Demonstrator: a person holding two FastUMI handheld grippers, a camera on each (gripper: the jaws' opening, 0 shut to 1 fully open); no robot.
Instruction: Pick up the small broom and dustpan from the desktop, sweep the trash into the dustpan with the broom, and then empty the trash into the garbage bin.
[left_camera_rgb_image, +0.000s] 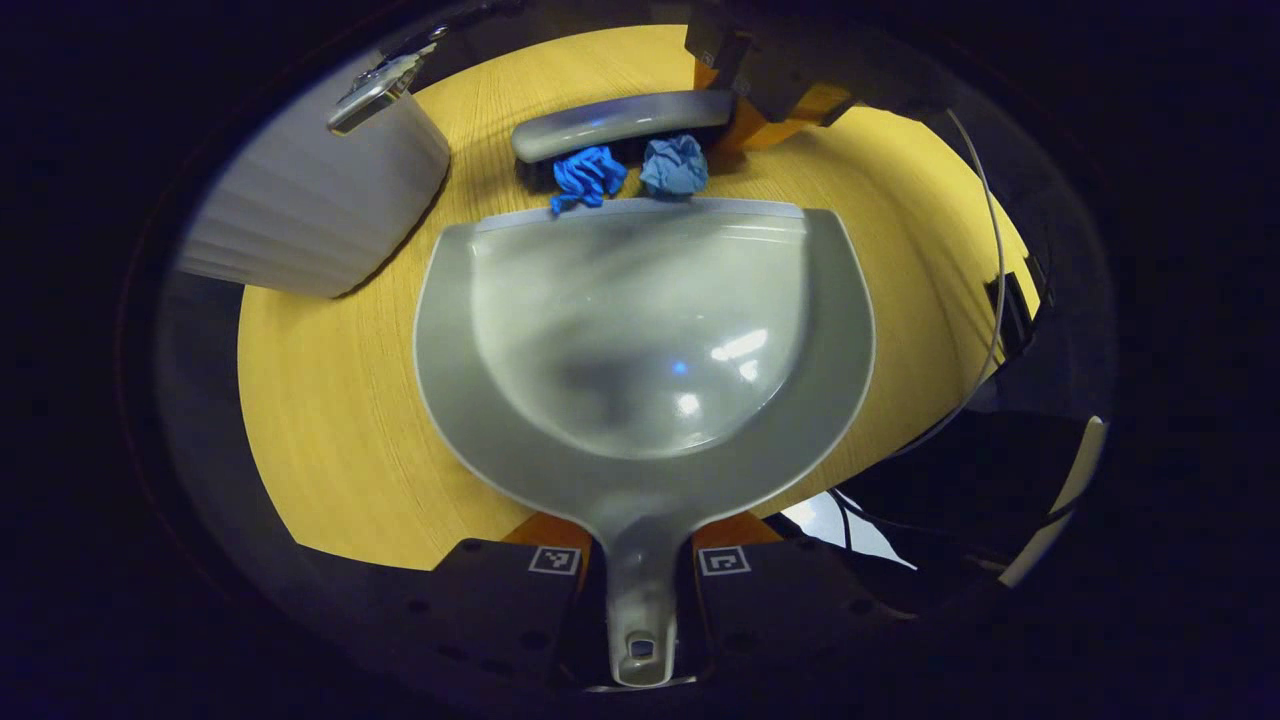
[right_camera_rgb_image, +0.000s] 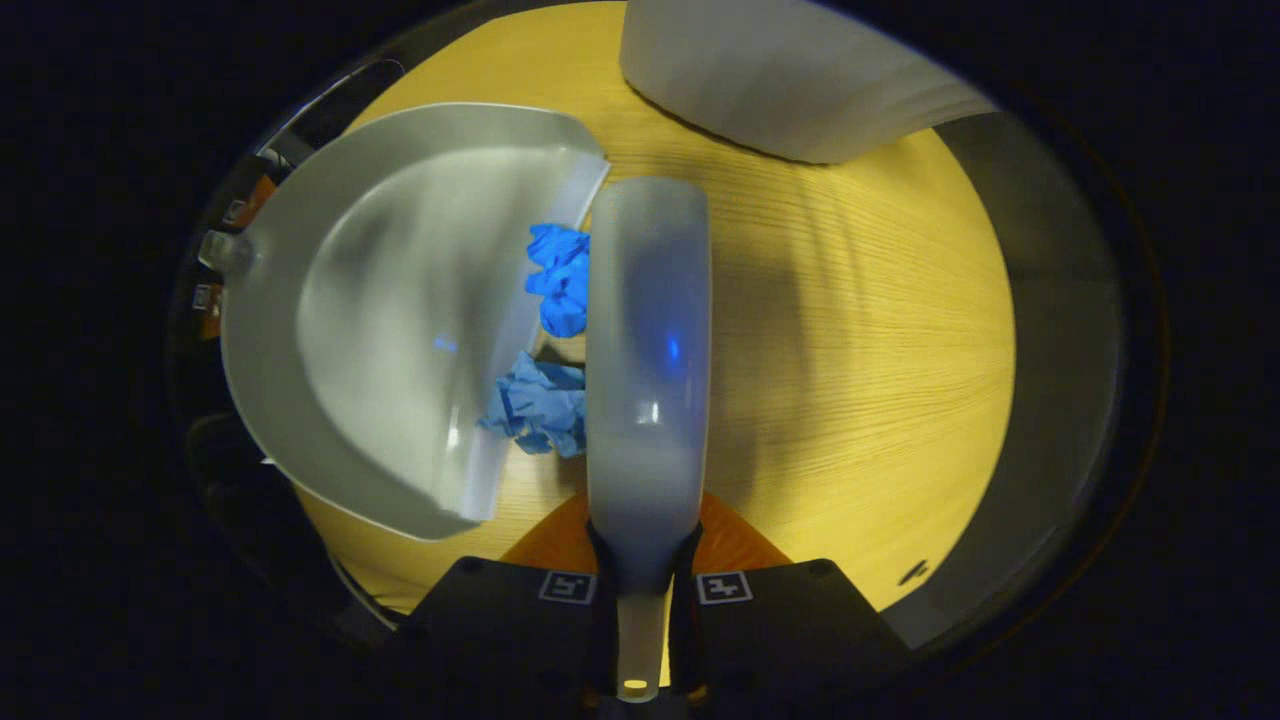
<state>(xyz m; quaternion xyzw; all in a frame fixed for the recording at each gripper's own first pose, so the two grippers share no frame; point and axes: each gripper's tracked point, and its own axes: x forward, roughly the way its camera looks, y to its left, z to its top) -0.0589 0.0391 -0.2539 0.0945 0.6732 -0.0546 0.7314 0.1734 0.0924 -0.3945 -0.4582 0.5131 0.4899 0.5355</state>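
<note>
Handle of the grey dustpan (left_camera_rgb_image: 640, 340) is clamped between both fingers of the left gripper (left_camera_rgb_image: 640, 575), as seen in the left gripper view, with the fingers closed against its narrow stem from either side. The pan is laid flat on the yellow wooden desktop (left_camera_rgb_image: 340, 420), its straight lip turned away from the gripper. Two crumpled blue scraps of trash (left_camera_rgb_image: 588, 175) are found right at that lip, one darker and one paler (left_camera_rgb_image: 675, 165), side by side and touching the edge. Just beyond them the grey broom (left_camera_rgb_image: 620, 122) is stretched across the view, held at its far end by the other gripper (left_camera_rgb_image: 745, 80). A white ribbed garbage bin (left_camera_rgb_image: 320, 200) is set on the desktop to the left of the pan, near but apart from it.

In the right gripper view, the broom's handle (right_camera_rgb_image: 645, 350) is gripped by the right gripper (right_camera_rgb_image: 640, 585), both fingers pressed on the thin neck of the handle. The broom head is hidden under the handle. The two blue scraps (right_camera_rgb_image: 560, 280) (right_camera_rgb_image: 540, 405) are pinned between the broom and the dustpan's lip (right_camera_rgb_image: 400, 300). The bin (right_camera_rgb_image: 790, 70) is seen at the top, beyond the broom's tip.
</note>
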